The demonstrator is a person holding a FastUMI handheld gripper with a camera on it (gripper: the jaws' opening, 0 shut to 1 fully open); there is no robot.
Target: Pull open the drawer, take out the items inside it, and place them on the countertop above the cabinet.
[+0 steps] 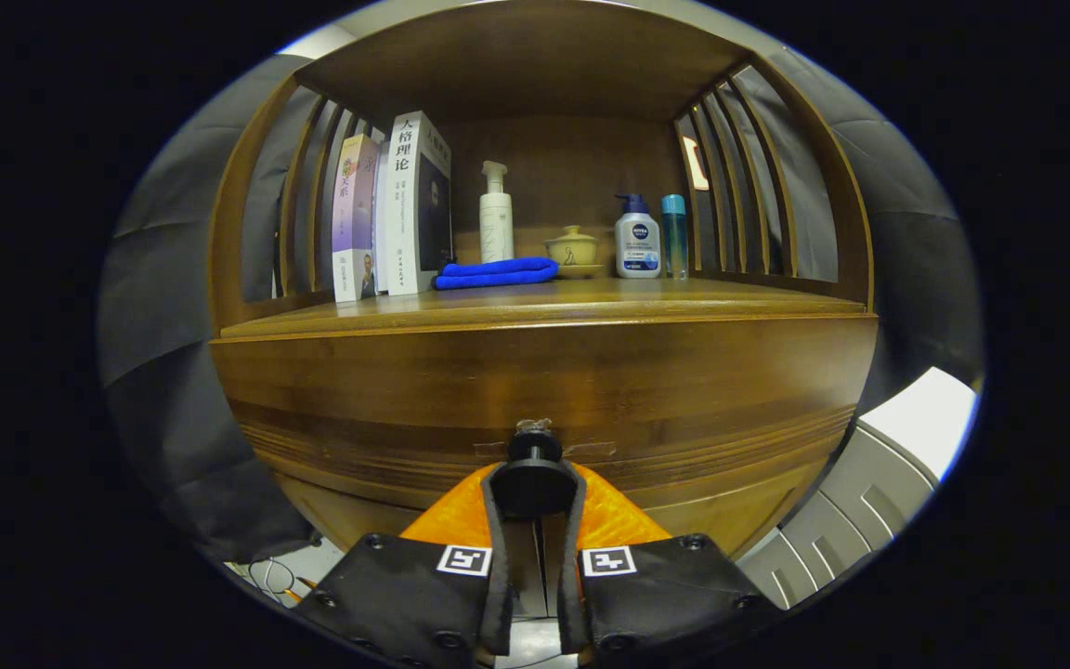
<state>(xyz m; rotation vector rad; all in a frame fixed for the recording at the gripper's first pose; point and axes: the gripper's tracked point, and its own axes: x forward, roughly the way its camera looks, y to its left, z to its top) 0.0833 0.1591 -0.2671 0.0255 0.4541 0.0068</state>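
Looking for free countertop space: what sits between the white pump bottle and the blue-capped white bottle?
In the gripper view, a small yellowish lidded teacup sits between the white pump bottle and the blue-capped white bottle.

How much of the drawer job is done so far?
Only the start. The gripper has its fingers closed on the drawer's knob, but the drawer looks shut. Pulling it open is in hand. Taking the things out and putting them on the countertop is left.
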